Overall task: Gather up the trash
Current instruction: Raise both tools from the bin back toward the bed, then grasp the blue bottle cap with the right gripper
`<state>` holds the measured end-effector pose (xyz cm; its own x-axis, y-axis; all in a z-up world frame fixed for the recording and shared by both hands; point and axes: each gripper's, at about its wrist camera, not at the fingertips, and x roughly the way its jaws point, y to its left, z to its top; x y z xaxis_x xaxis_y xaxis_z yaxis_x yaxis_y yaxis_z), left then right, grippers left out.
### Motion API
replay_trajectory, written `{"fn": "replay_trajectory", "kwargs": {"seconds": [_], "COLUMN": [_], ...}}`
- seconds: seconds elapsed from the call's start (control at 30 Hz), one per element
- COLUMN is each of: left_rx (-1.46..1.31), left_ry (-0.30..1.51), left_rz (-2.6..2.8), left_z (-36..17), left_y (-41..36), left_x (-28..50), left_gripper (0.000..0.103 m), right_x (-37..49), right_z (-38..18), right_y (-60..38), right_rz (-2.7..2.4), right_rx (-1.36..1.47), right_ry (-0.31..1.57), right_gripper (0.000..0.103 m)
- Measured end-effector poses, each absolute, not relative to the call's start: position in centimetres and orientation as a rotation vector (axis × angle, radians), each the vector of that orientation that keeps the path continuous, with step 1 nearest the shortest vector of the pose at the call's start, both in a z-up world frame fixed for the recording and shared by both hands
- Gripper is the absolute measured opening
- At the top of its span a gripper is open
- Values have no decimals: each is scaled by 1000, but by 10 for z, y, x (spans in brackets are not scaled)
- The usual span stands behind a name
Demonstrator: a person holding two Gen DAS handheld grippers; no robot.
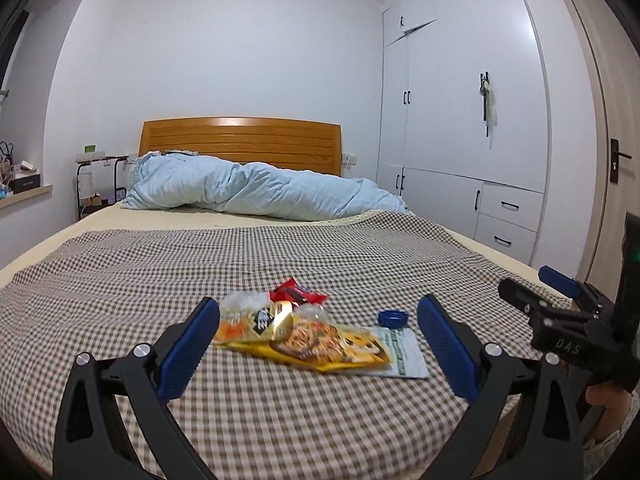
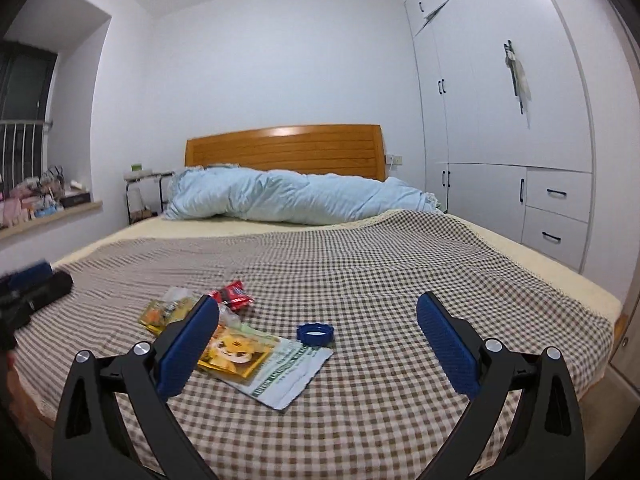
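Observation:
A small pile of trash lies on the checked bedspread [image 1: 280, 420]: a red wrapper [image 1: 298, 292], a yellow-orange packet [image 1: 248, 322], a yellow snack bag [image 1: 320, 340], a white and green printed packet [image 1: 404, 354] and a blue bottle cap [image 1: 393, 317]. My left gripper [image 1: 318, 304] hovers open just in front of the pile and holds nothing. In the right wrist view the red wrapper [image 2: 236, 294], snack bag [image 2: 236, 354], printed packet [image 2: 288, 372] and cap [image 2: 315, 334] lie left of centre. My right gripper [image 2: 318, 302] is open and empty above the bedspread [image 2: 380, 400].
A rumpled light blue duvet [image 1: 256, 192] lies before the wooden headboard [image 1: 240, 140]. White wardrobes and drawers [image 1: 460, 120] line the right wall, with a door [image 1: 616, 140] beyond. A cluttered window sill [image 2: 40, 204] and a metal bedside rack [image 1: 96, 184] stand at the left.

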<state>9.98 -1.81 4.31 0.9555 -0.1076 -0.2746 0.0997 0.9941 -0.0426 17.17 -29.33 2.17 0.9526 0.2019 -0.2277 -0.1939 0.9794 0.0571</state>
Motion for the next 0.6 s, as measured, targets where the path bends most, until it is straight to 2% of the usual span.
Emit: {"fn": "replay_trajectory", "kwargs": {"seconds": [0.3,0.6], "left_rx": [-20,-64], "left_ry": [279,334], "left_rz": [-82,-92], "left_z": [44,32], "left_y": [-8,-1], "left_x": [130,168], "left_gripper": [96,96], "right_x": [214,278], "right_z": [19,-14], "right_y": [-305,-294], "right_rz": [201,194], "right_rx": [45,74], "right_ry": [318,561], "right_gripper": [95,95]}}
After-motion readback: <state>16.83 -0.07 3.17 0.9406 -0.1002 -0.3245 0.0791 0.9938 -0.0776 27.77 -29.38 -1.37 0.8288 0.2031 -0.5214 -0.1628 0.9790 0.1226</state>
